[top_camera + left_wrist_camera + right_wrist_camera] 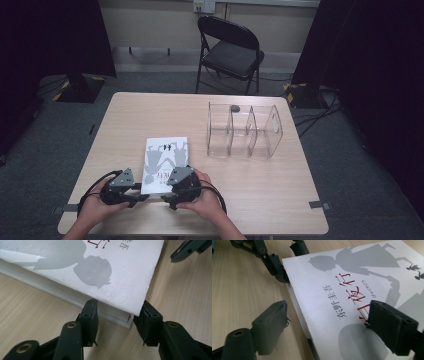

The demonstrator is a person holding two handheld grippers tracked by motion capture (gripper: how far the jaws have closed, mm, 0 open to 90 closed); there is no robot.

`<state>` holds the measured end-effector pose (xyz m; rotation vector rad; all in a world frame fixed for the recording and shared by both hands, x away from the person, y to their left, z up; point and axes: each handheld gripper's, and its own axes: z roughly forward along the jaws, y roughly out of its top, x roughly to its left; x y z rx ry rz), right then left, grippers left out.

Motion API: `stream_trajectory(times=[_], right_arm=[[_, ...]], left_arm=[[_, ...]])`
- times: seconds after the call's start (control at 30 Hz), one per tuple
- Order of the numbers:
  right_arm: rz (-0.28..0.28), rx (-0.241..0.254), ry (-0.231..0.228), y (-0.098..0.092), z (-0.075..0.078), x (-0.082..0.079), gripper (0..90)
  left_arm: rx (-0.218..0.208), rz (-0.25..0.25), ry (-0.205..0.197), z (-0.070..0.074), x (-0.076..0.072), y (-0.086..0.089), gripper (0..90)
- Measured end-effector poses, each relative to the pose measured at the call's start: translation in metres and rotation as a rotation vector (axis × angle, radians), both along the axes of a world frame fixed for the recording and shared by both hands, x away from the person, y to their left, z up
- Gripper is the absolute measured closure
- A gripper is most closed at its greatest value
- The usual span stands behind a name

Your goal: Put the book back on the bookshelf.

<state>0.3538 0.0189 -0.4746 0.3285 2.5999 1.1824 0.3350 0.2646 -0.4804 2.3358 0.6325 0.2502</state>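
While the left tool (141, 196) is straddling the near left corner of the book (165, 163), its jaws are standing apart on either side of that corner, one against the page block and one at the cover's tip, not visibly pinching it. The right tool (167, 197) is sitting just beside it at the book's near edge, jaws spread wide, one hovering over the cover and the other over the wood beside the page edge, gripping nothing. The book is lying flat near the front edge of the bench (125, 120), left of centre, its long axis running away from the person, so both tools are facing it from the near short side and are about equally close. A clear divider rack (244, 131) is standing well apart toward the far right corner, blocking nothing. A folding chair (230, 50) is standing beyond the far edge.
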Motion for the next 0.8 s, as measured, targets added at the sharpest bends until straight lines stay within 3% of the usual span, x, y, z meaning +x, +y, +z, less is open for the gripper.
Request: stream_trajectory(times=[0.23, 0.4, 0.63, 0.77, 0.8], right_arm=[[-0.016, -0.022, -0.08, 0.006, -0.005, -0.006, 13.4], [-0.021, 0.002, -0.066, 0.006, -0.004, -0.005, 13.6], [-0.043, 0.004, -0.096, 0.008, -0.003, -0.008, 13.6], [-0.073, 0.04, -0.103, 0.009, -0.001, -0.008, 13.6], [-0.073, 0.04, -0.103, 0.009, -0.001, -0.008, 13.6]], left_arm=[[0.015, 0.025, -0.011, 0.005, -0.003, -0.004, 55.7], [0.013, 0.023, -0.017, 0.012, -0.003, -0.004, 55.8], [0.008, 0.033, -0.029, 0.024, -0.004, -0.006, 56.1], [-0.013, 0.037, -0.048, 0.029, -0.004, -0.008, 56.2], [-0.005, 0.031, -0.036, 0.03, -0.003, -0.007, 56.2]])
